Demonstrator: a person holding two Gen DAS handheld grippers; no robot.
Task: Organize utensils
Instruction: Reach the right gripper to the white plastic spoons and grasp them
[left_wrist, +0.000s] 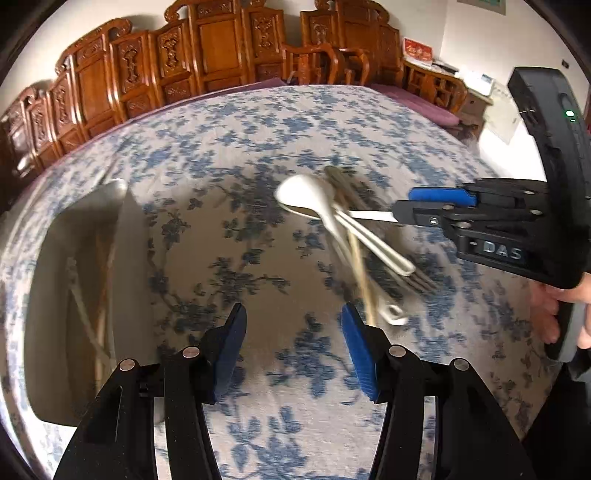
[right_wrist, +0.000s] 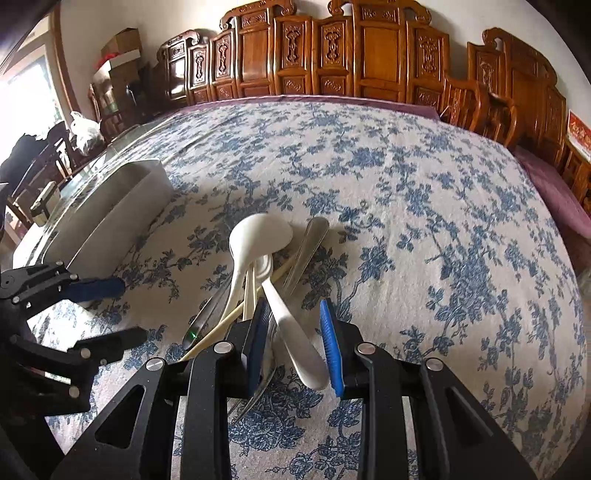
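A heap of utensils lies on the flowered cloth: white ceramic spoons, a metal spoon, a fork and pale chopsticks. My right gripper stands over the near end of the heap, its blue pads either side of one white spoon's handle, with gaps on both sides. In the left wrist view it comes in from the right. My left gripper is open above bare cloth, left of the heap, with nothing between its fingers.
A white tray at the left holds chopsticks; in the right wrist view the tray stands beyond my left gripper. A person's hand holds the right tool. Carved wooden chairs line the table's far side.
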